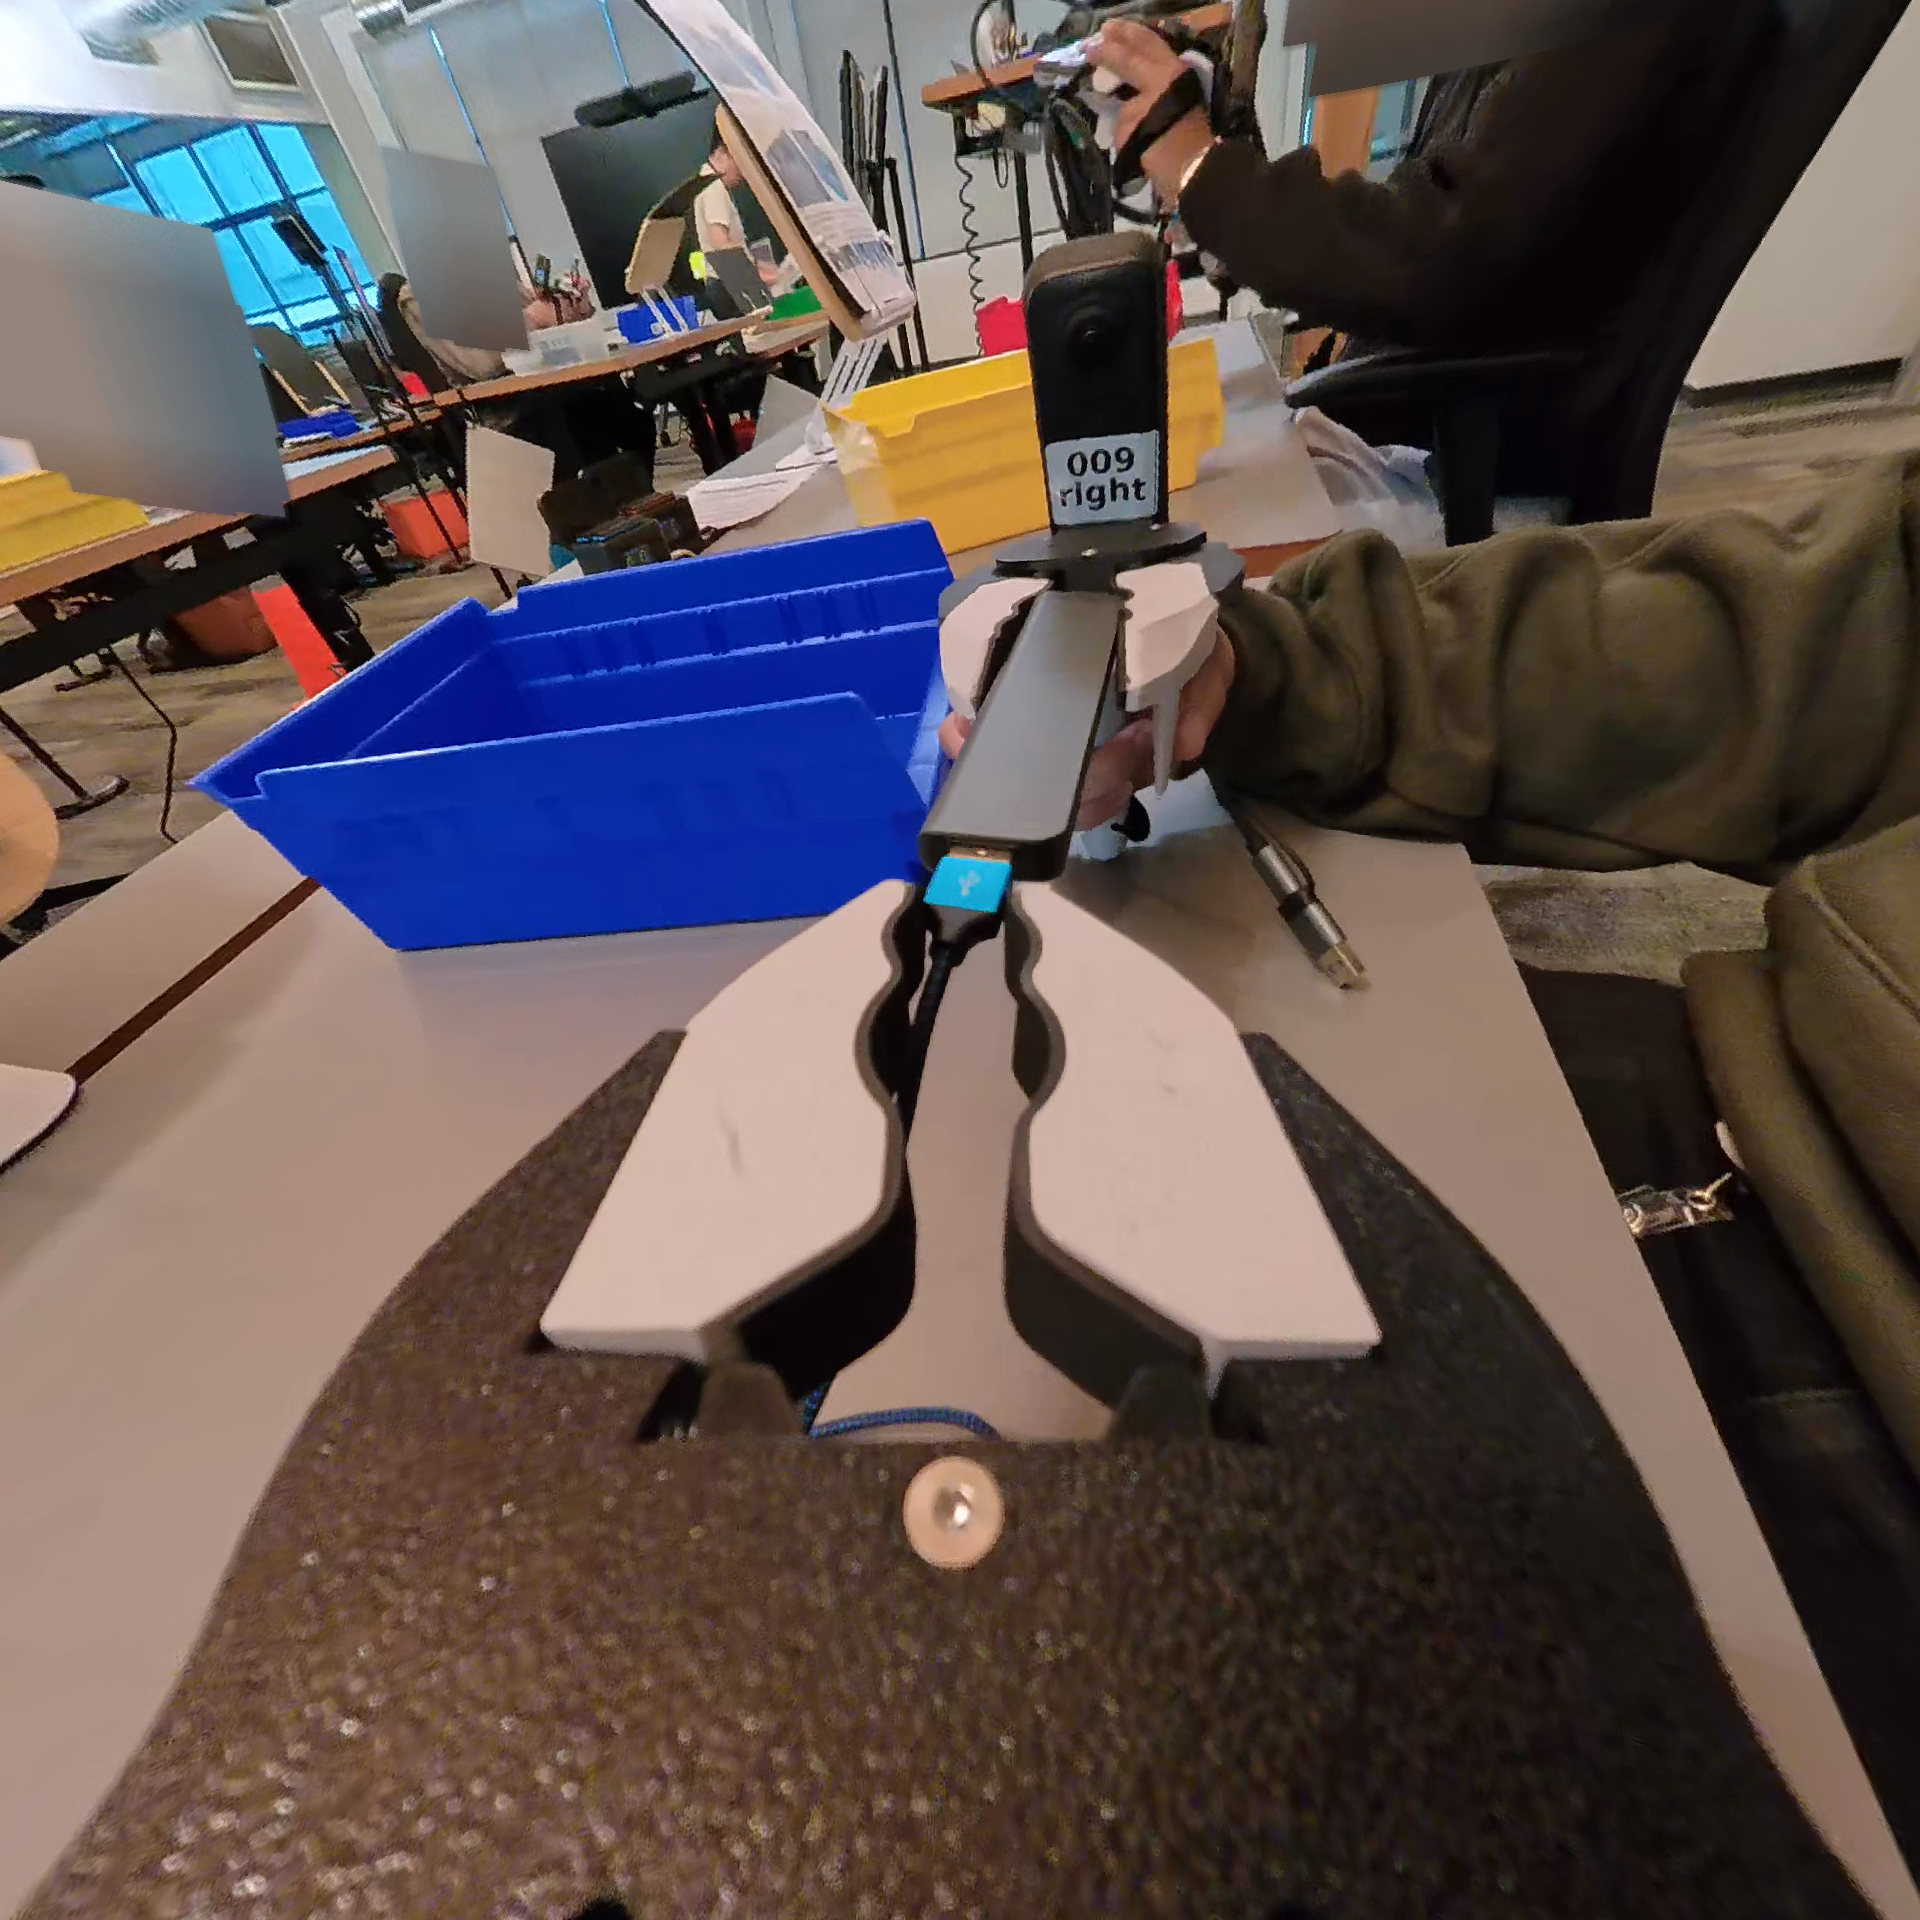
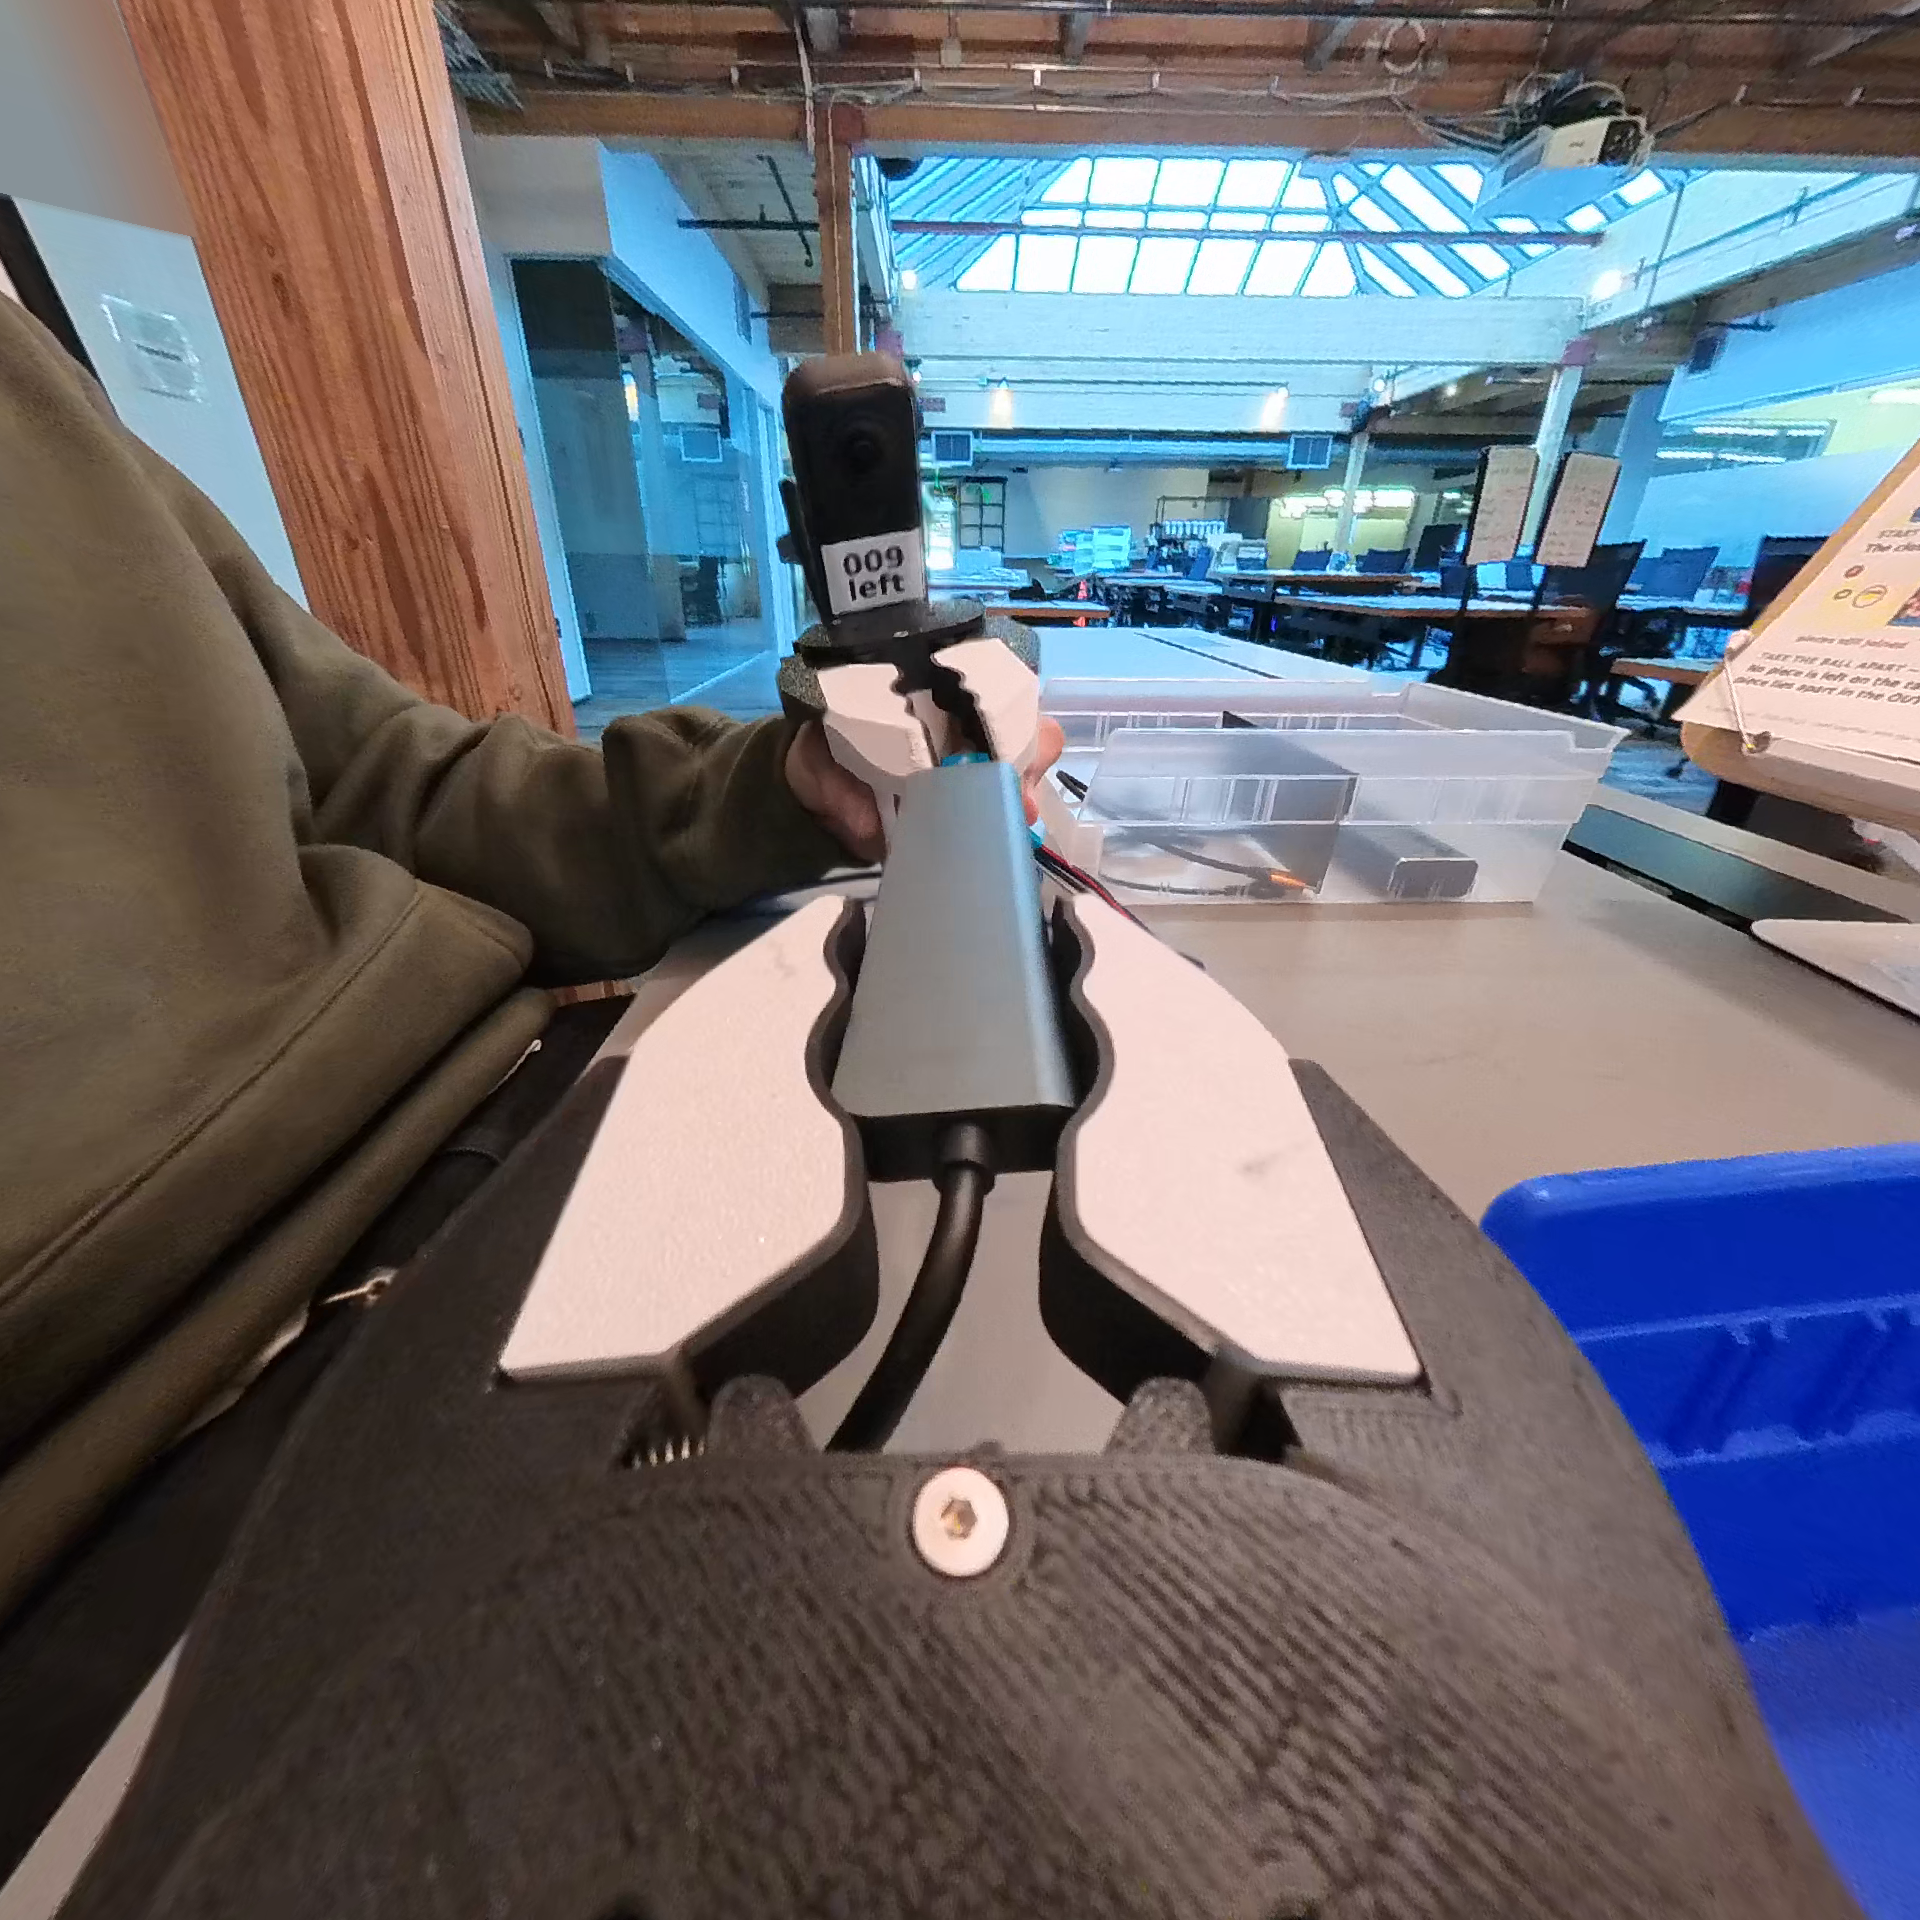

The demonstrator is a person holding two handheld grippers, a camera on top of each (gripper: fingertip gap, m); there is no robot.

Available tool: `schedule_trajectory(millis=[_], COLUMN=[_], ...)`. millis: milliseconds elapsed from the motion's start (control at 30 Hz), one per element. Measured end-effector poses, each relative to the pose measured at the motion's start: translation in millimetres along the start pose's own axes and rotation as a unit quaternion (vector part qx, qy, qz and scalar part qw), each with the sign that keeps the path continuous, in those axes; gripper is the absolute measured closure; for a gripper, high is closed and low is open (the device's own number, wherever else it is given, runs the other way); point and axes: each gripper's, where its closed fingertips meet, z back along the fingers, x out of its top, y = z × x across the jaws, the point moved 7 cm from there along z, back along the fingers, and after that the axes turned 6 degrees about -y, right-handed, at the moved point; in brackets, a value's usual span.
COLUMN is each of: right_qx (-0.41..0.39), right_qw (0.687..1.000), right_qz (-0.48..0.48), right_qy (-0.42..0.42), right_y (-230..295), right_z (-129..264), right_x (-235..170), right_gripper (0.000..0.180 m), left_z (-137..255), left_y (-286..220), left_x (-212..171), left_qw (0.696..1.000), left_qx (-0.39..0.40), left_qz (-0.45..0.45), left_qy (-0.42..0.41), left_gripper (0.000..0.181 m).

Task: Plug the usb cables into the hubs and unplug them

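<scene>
My left gripper (image 1: 961, 914) is shut on a blue USB plug (image 1: 967, 885) with a dark braided cable. The plug's metal end sits in the end port of a long dark grey hub (image 1: 1029, 727). My right gripper (image 2: 956, 925) is shut on that same hub (image 2: 956, 956), held above the grey table (image 1: 416, 1091). The hub's own black cable (image 2: 935, 1278) runs back between my right fingers. In each view the other gripper shows across from it, left (image 2: 940, 727) and right (image 1: 1081, 623). A loose silver USB plug (image 1: 1314, 925) lies on the table to the right.
A blue bin (image 1: 603, 758) stands on the table to the left of the hub, and shows in the right wrist view (image 2: 1745, 1403). A yellow bin (image 1: 966, 436) sits farther back. A clear tray (image 2: 1330, 790) holds another hub and cables. An olive sleeve (image 1: 1558, 686) crosses on the right. Tip to tip, the grippers are about 8 cm apart.
</scene>
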Motion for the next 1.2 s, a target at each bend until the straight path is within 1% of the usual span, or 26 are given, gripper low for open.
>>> schedule_trajectory(millis=[67, 133, 200, 333, 467, 600, 733, 767, 833, 900, 1100, 1200], right_qx=[-0.01, -0.028, -0.033, -0.046, -0.068, -0.082, -0.081, -0.077, -0.072, -0.055, -0.04, -0.036], right_qw=[1.0, 0.999, 0.999, 0.999, 0.998, 0.997, 0.997, 0.997, 0.997, 0.998, 0.999, 0.999], right_qz=[-0.006, 0.009, 0.015, 0.002, -0.002, -0.006, -0.006, -0.005, -0.008, -0.008, -0.012, -0.009], right_qy=[-0.001, 0.021, 0.029, 0.006, -0.001, -0.013, -0.013, -0.012, -0.012, -0.012, -0.016, -0.017], right_y=[-2, -2, -2, -5, -9, -11, -11, -10, -10, -7, -6, -5], right_z=[2, 0, -2, 3, 4, 7, 7, 6, 5, 4, 3, 3], right_x=[1, -2, -3, 0, 1, 3, 2, 2, 2, 2, 2, 2], right_gripper=[0.144, 0.143, 0.142, 0.138, 0.13, 0.124, 0.123, 0.124, 0.125, 0.133, 0.135, 0.135], left_z=[-2, -1, 1, -5, -7, -9, -9, -9, -9, -9, -6, -5], left_y=[-1, 1, 1, -4, -4, -4, -5, -6, -5, -5, -7, -6], left_x=[2, -1, 4, 12, 14, 19, 22, 24, 22, 21, 20, 19], left_qw=[1.0, 0.999, 0.998, 0.996, 0.997, 0.997, 0.996, 0.996, 0.996, 0.997, 0.998, 0.998], left_qx=[0.007, 0.032, 0.044, 0.066, 0.069, 0.061, 0.061, 0.057, 0.057, 0.053, 0.037, 0.023], left_qz=[0.011, -0.025, -0.034, -0.06, -0.026, 0.036, 0.066, 0.064, 0.061, 0.059, 0.046, 0.059], left_qy=[-0.013, 0.026, 0.014, 0.017, 0.009, 0.01, 0.005, -0.007, 0.003, 0.004, -0.006, -0.02], left_gripper=[0.167, 0.167, 0.167, 0.167, 0.167, 0.167, 0.167, 0.168, 0.167, 0.168, 0.168, 0.168])
